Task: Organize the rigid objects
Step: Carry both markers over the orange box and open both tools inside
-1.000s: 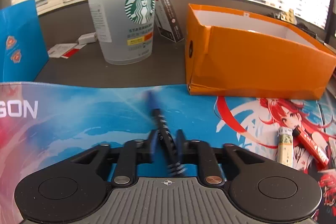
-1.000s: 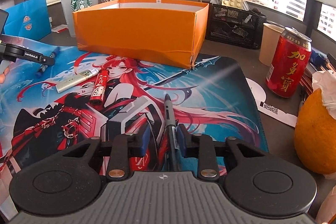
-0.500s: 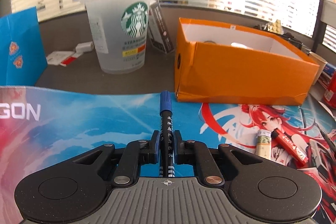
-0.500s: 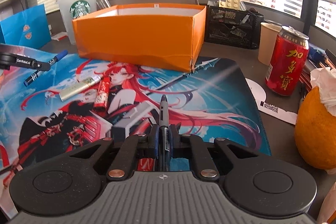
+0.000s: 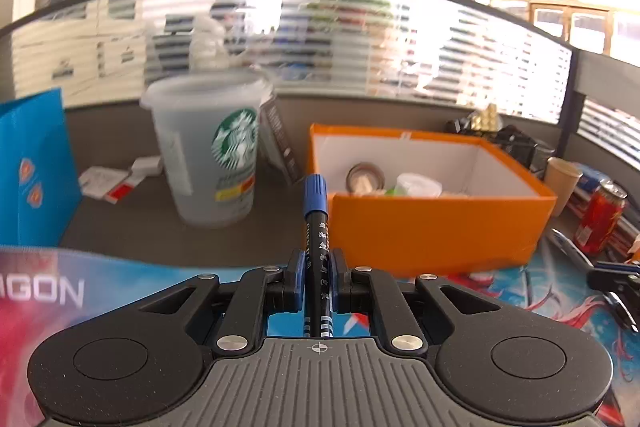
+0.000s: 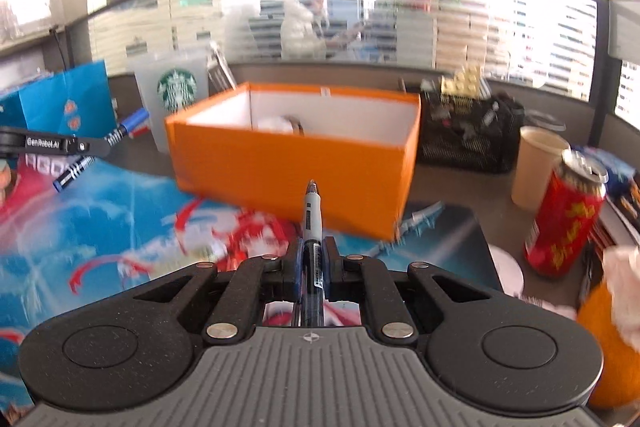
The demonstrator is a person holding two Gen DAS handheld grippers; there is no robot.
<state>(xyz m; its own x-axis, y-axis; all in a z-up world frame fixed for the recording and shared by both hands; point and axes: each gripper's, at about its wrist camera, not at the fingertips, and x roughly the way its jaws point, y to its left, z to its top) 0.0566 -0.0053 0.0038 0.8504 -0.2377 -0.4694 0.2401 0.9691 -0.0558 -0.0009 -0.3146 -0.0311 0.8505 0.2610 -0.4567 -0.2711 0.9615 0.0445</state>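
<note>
My left gripper (image 5: 316, 265) is shut on a black marker with a blue cap (image 5: 316, 215), held above the desk mat and pointing at the near left corner of the orange box (image 5: 436, 227). The box holds a tape roll (image 5: 365, 177) and a white lid (image 5: 418, 183). My right gripper (image 6: 312, 257) is shut on a grey pen (image 6: 311, 211), raised above the mat and pointing at the orange box (image 6: 288, 167). The left gripper with the marker (image 6: 100, 143) shows at the left of the right wrist view.
A Starbucks cup (image 5: 208, 147) stands left of the box, a blue paper bag (image 5: 32, 171) further left. A red can (image 6: 564, 215), a paper cup (image 6: 536, 167), a black mesh organizer (image 6: 468, 139) and an orange (image 6: 612, 347) are on the right. The printed mat (image 6: 100, 227) covers the desk.
Both grippers have lifted their pens off the mat and risen, so both views now look over the box rim. The right gripper's jaws closed on the grey pen.
</note>
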